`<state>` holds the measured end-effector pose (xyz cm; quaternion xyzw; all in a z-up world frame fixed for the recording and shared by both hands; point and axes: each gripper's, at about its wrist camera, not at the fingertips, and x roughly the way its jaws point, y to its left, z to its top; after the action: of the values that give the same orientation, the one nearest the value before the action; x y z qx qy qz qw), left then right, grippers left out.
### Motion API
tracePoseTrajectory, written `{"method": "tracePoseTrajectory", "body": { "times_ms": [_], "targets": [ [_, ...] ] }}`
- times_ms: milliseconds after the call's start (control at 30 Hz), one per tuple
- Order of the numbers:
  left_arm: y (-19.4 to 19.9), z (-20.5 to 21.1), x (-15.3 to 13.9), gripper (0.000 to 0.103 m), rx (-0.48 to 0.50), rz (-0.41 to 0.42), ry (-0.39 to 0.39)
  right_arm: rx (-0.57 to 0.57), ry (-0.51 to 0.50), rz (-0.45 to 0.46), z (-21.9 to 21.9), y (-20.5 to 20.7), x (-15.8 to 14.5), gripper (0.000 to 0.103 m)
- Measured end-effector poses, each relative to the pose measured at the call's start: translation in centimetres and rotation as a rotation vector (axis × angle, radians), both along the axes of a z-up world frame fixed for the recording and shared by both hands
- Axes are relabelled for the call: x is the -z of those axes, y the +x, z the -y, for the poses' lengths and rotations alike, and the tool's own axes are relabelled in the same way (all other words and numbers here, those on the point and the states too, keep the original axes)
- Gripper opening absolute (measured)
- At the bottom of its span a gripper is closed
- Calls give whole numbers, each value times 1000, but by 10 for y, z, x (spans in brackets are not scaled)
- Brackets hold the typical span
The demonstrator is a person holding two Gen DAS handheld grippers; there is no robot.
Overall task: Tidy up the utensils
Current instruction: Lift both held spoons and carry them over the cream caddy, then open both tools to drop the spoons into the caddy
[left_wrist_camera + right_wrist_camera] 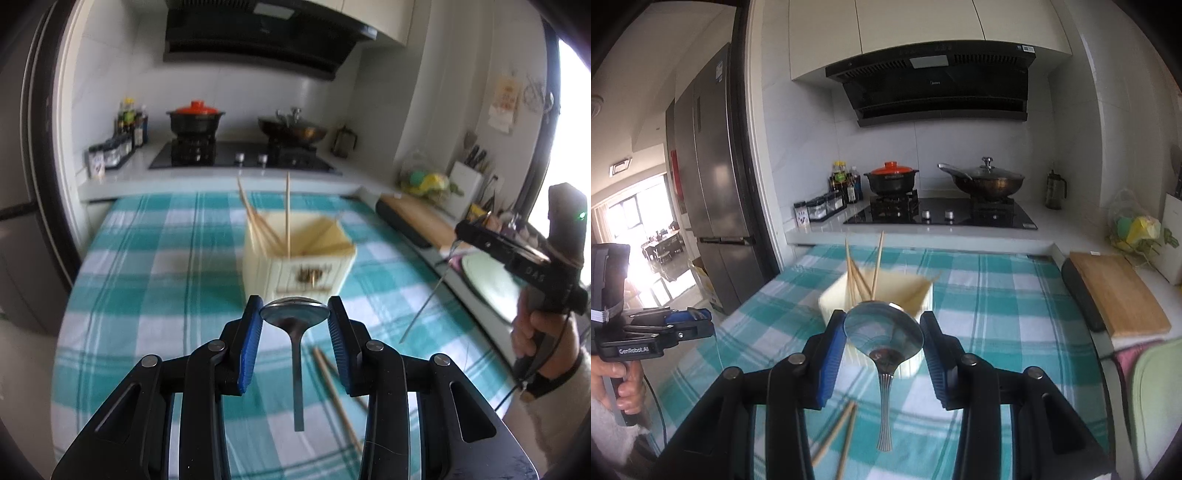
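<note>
Now each gripper clasps one metal spoon by its bowl, above the checked tablecloth point(147, 258).
Left gripper point(294, 314) holds a spoon point(295, 317); right gripper point(882, 325) holds another spoon point(884, 332); cream utensil box point(295, 258) just ahead with several chopsticks point(287, 214) upright; two chopsticks point(838, 435) lie loose below.

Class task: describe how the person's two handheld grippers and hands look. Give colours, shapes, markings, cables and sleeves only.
Both grippers, left gripper and right gripper, have black angular linkage arms with silver round pivot pins and blue ribbed finger pads. From the side, the left gripper body reads "GenRobot.AI" in white; the right shows a green light. Black cables trail from the pistol grips. Bare hands wear pale fuzzy sleeves.
</note>
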<state>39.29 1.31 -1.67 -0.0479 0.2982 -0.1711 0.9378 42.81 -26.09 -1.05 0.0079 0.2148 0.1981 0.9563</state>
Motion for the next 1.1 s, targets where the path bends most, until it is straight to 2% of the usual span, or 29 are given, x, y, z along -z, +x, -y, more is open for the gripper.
{"method": "tracePoseTrajectory", "body": {
  "times_ms": [200, 333, 433, 533, 700, 900, 967, 1000, 1033, 1100],
  "targets": [
    [53, 2, -57, 36, -47, 119, -6, 15, 12, 59, -18, 47, -43, 41],
    [93, 7, -74, 36, -86, 177, -27, 24, 23, 111, -35, 79, -58, 41],
    [123, 13, -71, 36, -122, 202, -32, 29, 16, 134, -49, 100, -52, 41],
    [154, 17, -54, 36, -136, 159, -47, 21, -8, 105, -61, 122, -32, 41],
    [192, 24, -4, 36, -105, 1, -18, -17, -44, -46, -76, 152, 20, 41],
    [211, 31, 41, 37, -92, -118, 31, -33, -68, -242, -85, 185, 75, 43],
    [213, 33, 46, 38, -106, -149, 57, -31, -45, -279, -82, 191, 79, 44],
    [212, 32, 44, 39, -116, -158, 65, -30, -39, -287, -80, 191, 77, 49],
    [209, 31, 39, 42, -116, -157, 62, -23, -33, -288, -77, 190, 70, 50],
    [190, 22, 14, 64, -108, -116, 50, -24, -23, -259, -70, 176, 48, 50]
  ]
}}
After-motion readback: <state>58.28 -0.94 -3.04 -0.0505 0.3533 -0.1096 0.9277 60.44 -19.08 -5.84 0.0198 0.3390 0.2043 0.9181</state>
